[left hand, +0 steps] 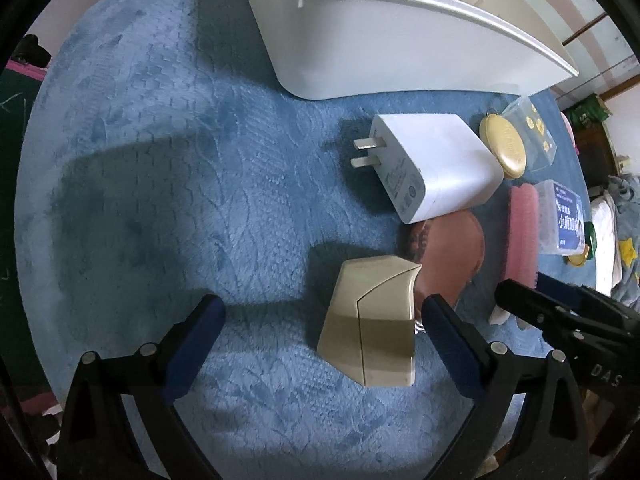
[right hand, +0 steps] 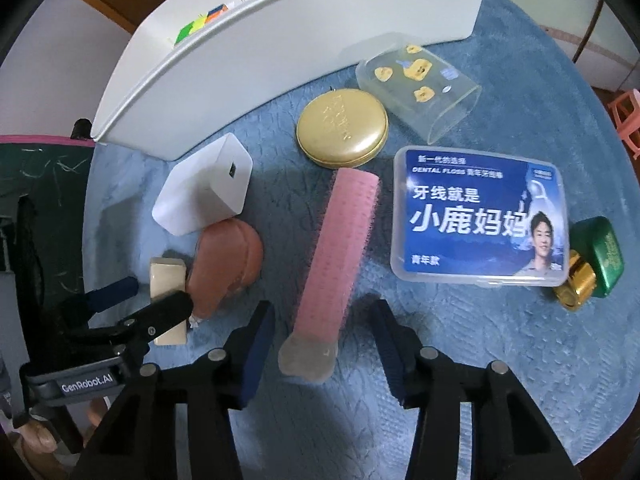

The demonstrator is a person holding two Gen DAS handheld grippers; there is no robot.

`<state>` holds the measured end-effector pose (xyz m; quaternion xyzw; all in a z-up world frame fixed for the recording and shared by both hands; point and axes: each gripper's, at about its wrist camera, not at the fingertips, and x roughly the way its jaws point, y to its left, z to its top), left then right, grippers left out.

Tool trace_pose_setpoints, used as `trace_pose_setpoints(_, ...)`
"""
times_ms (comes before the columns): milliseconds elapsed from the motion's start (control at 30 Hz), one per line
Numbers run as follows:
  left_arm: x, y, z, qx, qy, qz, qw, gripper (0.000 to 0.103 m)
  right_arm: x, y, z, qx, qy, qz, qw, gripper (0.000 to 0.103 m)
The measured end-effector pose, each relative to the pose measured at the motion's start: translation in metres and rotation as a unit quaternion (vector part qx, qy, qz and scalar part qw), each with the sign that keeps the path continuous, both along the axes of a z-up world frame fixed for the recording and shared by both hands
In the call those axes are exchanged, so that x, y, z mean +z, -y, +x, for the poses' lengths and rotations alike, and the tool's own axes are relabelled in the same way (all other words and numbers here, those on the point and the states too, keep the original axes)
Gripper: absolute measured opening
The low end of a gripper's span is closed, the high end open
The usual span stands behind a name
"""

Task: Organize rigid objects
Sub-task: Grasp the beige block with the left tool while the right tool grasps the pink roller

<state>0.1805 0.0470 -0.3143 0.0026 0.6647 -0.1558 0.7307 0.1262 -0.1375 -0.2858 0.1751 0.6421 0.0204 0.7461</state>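
Between the released fingers of the left gripper (left hand: pixel 320 336), the beige block (left hand: pixel 370 320) lies on the blue desk (left hand: pixel 160 160); it seems stiff and light, best taken by its flat sides. From the right wrist, the right gripper (right hand: pixel 322 354) straddles the pink roller (right hand: pixel 340 248), not yet pressing; it looks light and bristly, best held mid-body.

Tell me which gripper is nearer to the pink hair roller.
Right. The right gripper straddles the near end of the pink hair roller, fingers open on either side. The left gripper sits apart, around the beige block.

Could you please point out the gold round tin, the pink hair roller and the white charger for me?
gold round tin (right hand: pixel 342 128), right wrist view, middle of its lid.
pink hair roller (right hand: pixel 340 248), right wrist view, mid-barrel.
white charger (left hand: pixel 432 164), left wrist view, broad top face.
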Motion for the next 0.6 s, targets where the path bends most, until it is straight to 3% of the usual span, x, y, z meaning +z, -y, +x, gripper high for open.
trace_pose_setpoints(133,0.001,-0.008,0.006,0.018,-0.001,-0.009,0.9998,0.091,-0.003,-0.003,0.003,-0.004,-0.002,0.001,1.0,0.05)
trace_pose_setpoints(300,0.008,-0.007,0.004,0.006,-0.002,-0.024,0.9997,0.067,-0.002,-0.008,0.006,0.0,-0.001,-0.008,1.0,0.046)
trace_pose_setpoints(433,0.013,-0.002,0.002,0.001,-0.012,-0.045,0.9989,0.049,0.0,-0.012,0.007,0.01,-0.003,-0.016,1.0,0.034)
trace_pose_setpoints(600,0.016,0.003,-0.002,-0.008,-0.017,-0.044,0.9988,0.047,0.002,-0.02,0.006,0.021,-0.002,-0.021,1.0,0.029)
